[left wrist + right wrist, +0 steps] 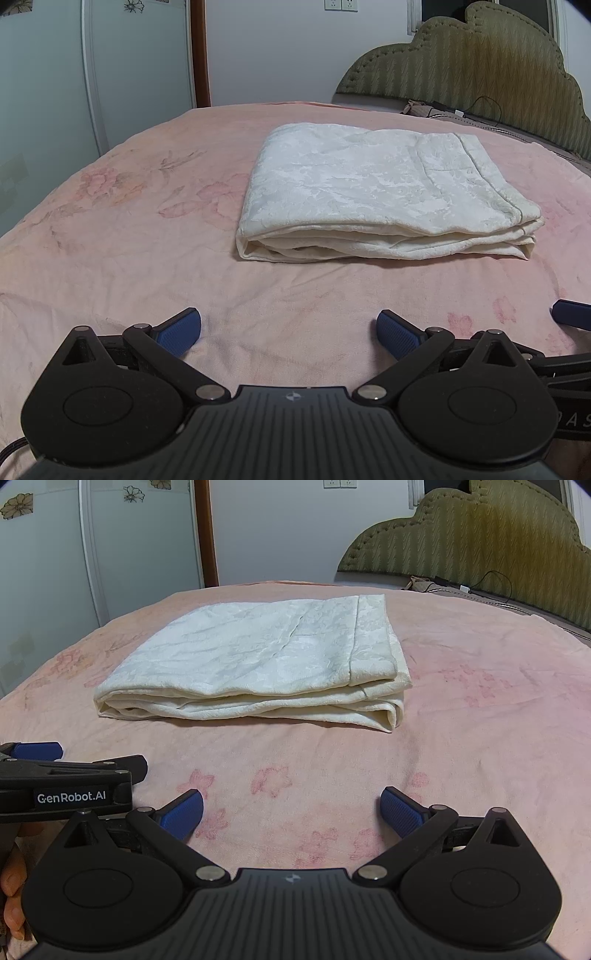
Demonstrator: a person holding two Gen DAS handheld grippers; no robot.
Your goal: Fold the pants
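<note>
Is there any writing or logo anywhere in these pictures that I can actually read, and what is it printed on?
"GenRobot.AI": white label on the black side of the left tool, seen from the right wrist view.
"D A S": cut-off white letters at the picture's edge, on the right tool, seen from the left wrist view; the rest is out of frame.
A small emblem on each tool's ribbed body, no letters.
The white folded pants and pink bedspread show no writing.

Folded white pants lie on the pink bedspread, right gripper spread wide, empty
</note>
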